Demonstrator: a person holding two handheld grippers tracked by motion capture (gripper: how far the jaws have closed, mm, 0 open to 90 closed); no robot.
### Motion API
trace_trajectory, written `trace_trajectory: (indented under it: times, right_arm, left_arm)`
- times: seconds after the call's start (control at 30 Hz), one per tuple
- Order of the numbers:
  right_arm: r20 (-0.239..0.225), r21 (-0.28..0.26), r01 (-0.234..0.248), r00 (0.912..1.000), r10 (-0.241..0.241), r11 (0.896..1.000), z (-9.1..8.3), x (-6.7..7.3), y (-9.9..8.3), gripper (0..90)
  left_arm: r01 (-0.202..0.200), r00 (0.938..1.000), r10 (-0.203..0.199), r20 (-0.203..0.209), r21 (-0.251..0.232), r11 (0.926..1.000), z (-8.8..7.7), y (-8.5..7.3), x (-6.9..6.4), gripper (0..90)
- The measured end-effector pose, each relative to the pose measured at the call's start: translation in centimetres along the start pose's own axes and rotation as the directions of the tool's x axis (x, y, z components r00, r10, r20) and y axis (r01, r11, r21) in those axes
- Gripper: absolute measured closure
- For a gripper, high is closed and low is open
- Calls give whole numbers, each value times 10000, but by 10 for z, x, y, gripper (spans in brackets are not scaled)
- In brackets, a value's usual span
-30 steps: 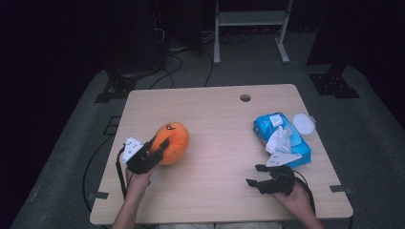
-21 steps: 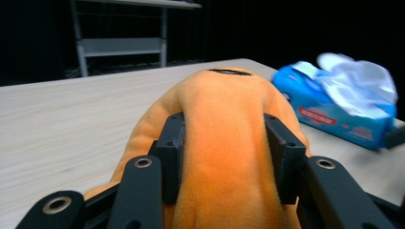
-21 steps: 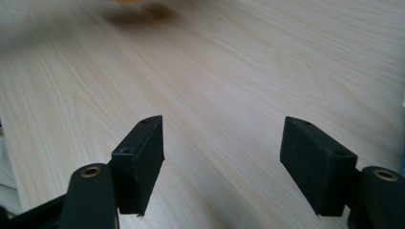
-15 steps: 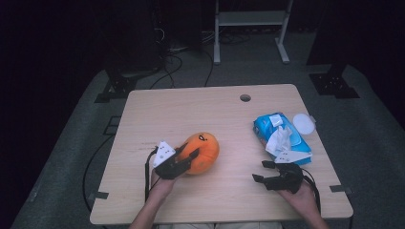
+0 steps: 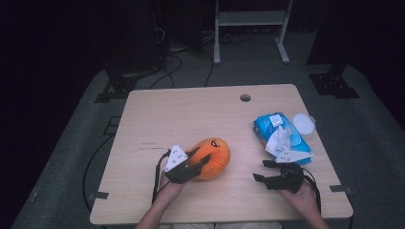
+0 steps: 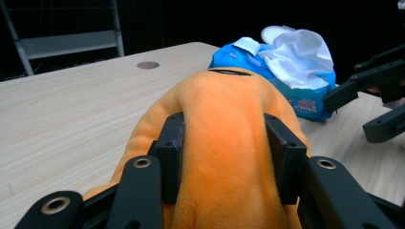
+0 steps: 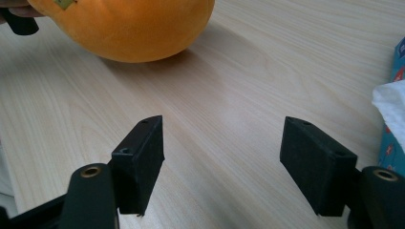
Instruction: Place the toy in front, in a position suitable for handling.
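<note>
An orange plush toy (image 5: 215, 153) with a black stitched mark lies on the wooden table (image 5: 191, 114), left of the front middle. My left gripper (image 5: 200, 163) is shut on it, and in the left gripper view both black pads squeeze the plush (image 6: 224, 114) from the sides. My right gripper (image 5: 260, 171) rests open near the front right, its jaws pointing left toward the toy. In the right gripper view the right gripper (image 7: 222, 162) has bare table between its pads, with the plush (image 7: 129, 24) farther off.
A blue wipes pack (image 5: 282, 138) with a white tissue sticking out lies just behind my right gripper; its round white lid (image 5: 303, 123) is flipped open. The tabletop has a cable hole (image 5: 245, 98) near its far edge. A metal stand (image 5: 248, 19) and cables are on the floor behind.
My left gripper has carried the orange plush rightward along the table, from the left side toward the front middle. The right gripper has stayed about where it was.
</note>
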State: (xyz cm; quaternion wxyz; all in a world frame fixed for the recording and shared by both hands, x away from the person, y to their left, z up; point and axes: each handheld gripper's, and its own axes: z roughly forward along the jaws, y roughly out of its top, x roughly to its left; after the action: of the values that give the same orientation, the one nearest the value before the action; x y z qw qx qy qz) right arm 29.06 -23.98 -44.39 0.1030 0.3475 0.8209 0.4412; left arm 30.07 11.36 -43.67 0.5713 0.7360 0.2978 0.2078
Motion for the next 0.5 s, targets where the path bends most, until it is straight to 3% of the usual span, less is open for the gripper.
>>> trace_trajectory:
  times: [0.37, 0.4, 0.5]
  right_arm:
    - [-12, 79, 121, 9999, -121, 9999, 1, 2, 0, 306]
    - [-10, 77, 130, 9999, -130, 9999, 1, 2, 0, 306]
    - [-23, 111, 129, 9999, -128, 9999, 2, 2, 0, 306]
  left_arm:
    - [-284, 9988, 263, 410, 495, 9984, 11, -13, -3, 553]
    - [-545, 9976, 519, 461, 572, 9969, 11, -13, -4, 548]
    - [-586, 9972, 559, 487, 557, 9967, 11, -15, -4, 517]
